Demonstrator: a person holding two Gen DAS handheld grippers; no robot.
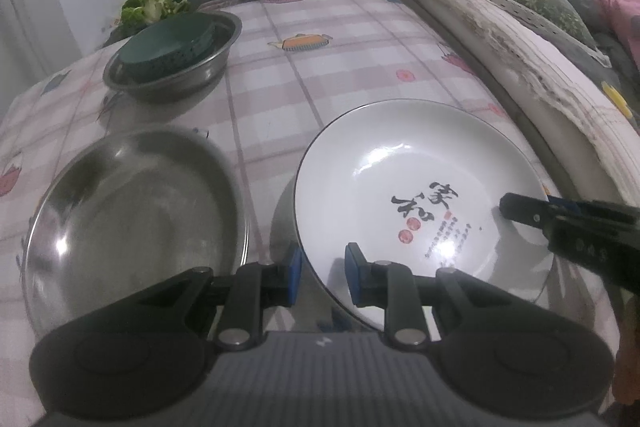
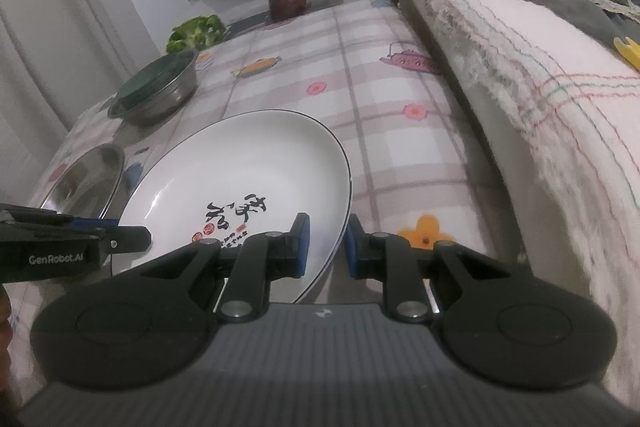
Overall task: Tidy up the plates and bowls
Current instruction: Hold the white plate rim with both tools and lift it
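Both the left gripper and right gripper pinch opposite rims of the white plate, lower centre of frame, above the checked tablecloth; glazed, slippery, breakable, so rim-holds suit it

Glossy white ceramic plate, shiny steel pan, smooth printed tablecloth.

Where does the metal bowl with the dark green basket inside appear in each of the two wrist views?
Left wrist view: the metal bowl sits upper left, far across the checked tablecloth, beyond the shallow steel dish.
Right wrist view: the same bowl sits at left, above the middle, beyond the white plate.
Shared landmark: the green leafy vegetable lies just behind the bowl in both views.
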